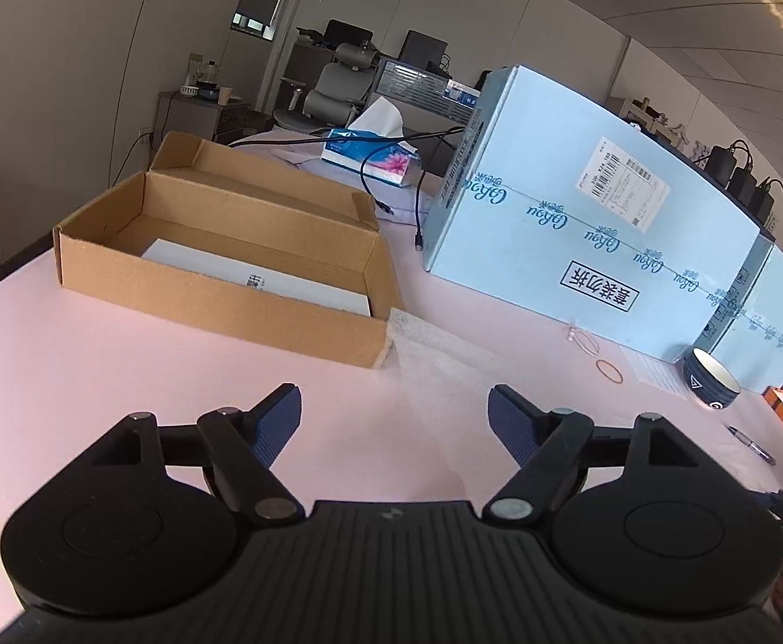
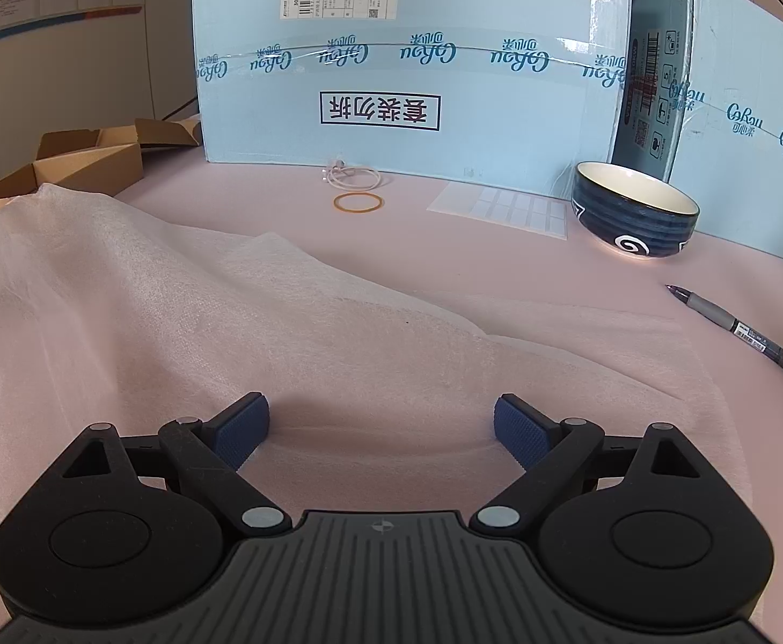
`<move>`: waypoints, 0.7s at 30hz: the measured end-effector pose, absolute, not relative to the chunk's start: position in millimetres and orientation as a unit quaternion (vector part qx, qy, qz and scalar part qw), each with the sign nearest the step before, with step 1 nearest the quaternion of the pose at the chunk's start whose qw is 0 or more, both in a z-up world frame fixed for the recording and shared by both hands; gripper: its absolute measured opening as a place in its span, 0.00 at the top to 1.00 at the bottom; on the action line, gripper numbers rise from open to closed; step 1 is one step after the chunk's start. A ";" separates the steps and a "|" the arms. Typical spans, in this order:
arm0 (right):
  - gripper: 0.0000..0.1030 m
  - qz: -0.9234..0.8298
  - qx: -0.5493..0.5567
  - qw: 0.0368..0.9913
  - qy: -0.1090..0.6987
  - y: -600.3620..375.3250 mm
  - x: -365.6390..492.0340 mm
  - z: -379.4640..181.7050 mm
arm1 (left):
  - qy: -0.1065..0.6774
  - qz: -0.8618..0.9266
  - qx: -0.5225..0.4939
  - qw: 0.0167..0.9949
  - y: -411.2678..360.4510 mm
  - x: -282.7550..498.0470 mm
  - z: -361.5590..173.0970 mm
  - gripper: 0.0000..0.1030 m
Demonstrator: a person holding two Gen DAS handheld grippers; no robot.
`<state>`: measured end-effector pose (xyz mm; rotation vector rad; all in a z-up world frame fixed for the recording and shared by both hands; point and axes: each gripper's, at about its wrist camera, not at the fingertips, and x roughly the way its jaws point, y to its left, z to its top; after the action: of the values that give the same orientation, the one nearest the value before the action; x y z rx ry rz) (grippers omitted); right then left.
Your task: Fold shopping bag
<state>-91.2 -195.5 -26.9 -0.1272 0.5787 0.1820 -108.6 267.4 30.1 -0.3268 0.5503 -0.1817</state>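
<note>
Shopping bag (image 2: pixel 187 311), white and translucent, is spread flat on the pink table (image 2: pixel 579 290), stretching from the brown carton (image 2: pixel 58 172) toward the pen (image 2: pixel 740 330); bowl (image 2: pixel 635 209) and blue box (image 2: pixel 402 53) are ranged behind. Both the left gripper (image 1: pixel 394 418) and right gripper (image 2: pixel 380 426) are held spread, nothing pinched.

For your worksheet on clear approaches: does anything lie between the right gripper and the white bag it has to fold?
Nothing visible does. The right gripper hangs open directly over the white bag. The pen, bowl and rubber band all lie off the bag, farther away.
</note>
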 end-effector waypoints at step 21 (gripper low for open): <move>0.08 0.085 -0.064 0.952 0.287 -194.9 -89.5 -27.5 | 0.300 -0.161 -0.127 0.932 239.8 -76.5 -16.6 0.27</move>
<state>-89.5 -194.9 -27.5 -0.1297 0.5831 0.1724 -76.5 239.8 -16.6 -0.2606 0.6144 -0.3287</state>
